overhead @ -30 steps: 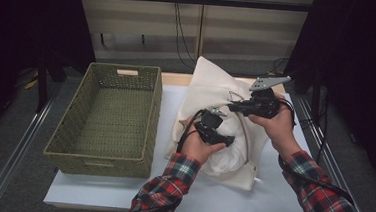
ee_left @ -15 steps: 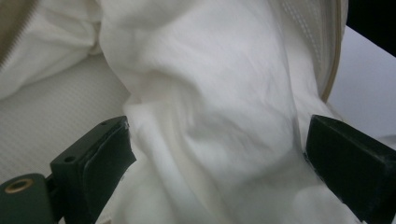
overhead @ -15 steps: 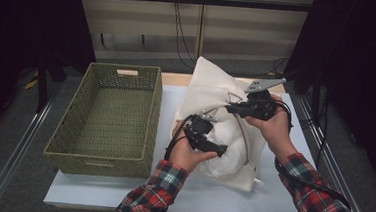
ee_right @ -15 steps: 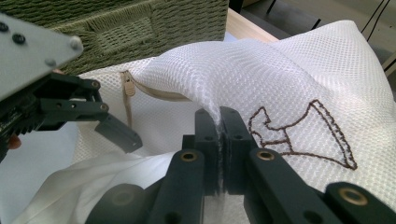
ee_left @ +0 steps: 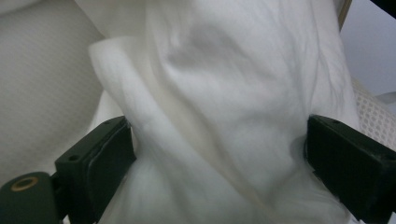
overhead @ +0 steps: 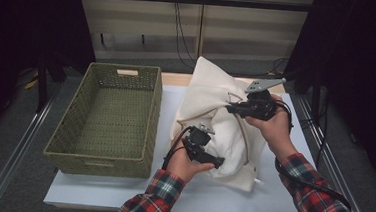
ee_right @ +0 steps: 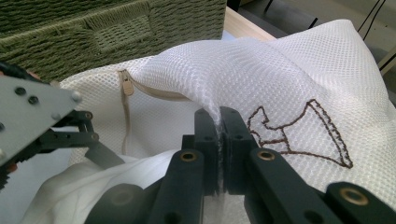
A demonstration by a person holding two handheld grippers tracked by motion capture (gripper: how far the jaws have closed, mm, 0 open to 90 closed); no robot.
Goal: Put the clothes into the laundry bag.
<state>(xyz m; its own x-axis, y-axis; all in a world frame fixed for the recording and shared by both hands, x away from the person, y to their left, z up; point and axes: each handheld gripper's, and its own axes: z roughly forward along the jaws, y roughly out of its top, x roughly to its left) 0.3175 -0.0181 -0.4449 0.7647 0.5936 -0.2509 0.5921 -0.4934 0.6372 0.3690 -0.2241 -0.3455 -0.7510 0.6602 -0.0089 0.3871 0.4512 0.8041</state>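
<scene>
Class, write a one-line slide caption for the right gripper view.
Right gripper pinches the white mesh bag beside the green basket.

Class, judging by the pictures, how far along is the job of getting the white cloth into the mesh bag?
Done: the right gripper pinches the mesh bag by its unzipped mouth, holding it up. In hand: the left gripper, jaws just opened wide, straddles the white cloth at the mouth. Left, probably: pushing the cloth fully in, zipping, moving it to the basket.
</scene>
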